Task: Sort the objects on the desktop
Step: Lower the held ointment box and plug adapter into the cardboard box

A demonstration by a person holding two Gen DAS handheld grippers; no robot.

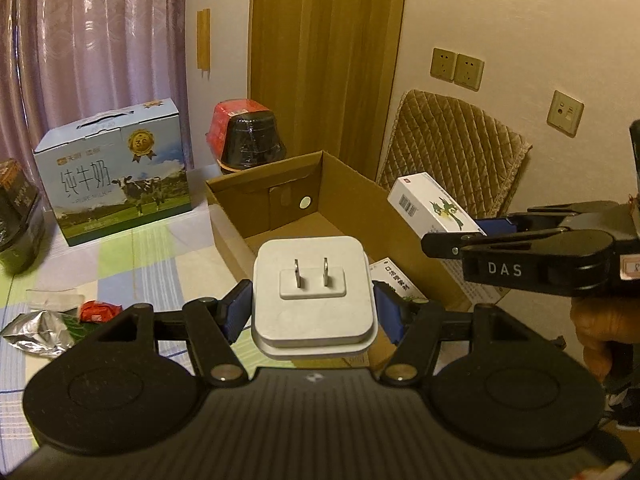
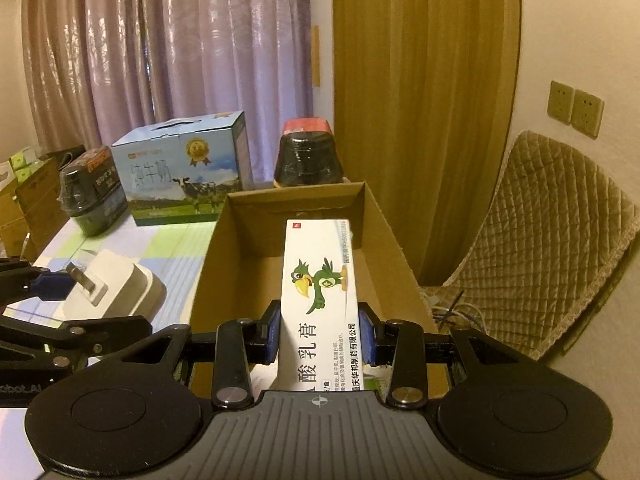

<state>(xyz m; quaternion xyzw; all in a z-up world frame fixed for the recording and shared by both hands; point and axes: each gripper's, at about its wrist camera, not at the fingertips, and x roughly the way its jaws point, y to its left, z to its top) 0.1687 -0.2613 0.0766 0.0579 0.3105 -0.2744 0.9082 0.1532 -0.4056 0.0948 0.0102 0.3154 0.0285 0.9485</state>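
Right claw (image 2: 319, 338), clamped on the ointment carton (image 2: 319, 304), holds it over the cardboard box (image 2: 400, 256) at frame centre, long axis pointing into the box. Left claw (image 1: 314, 306), at lower centre, grips the white plug adapter (image 1: 314, 292) near the box's front-left corner, over the surface (image 1: 132, 256).

The left gripper (image 1: 314, 306) is clamping a white plug adapter (image 1: 314, 292) between its 2 blue pads. The right gripper (image 2: 320, 336) is gripping a white ointment box (image 2: 320, 300) lengthwise, with the person's hand (image 1: 592, 332) wrapping its handle.
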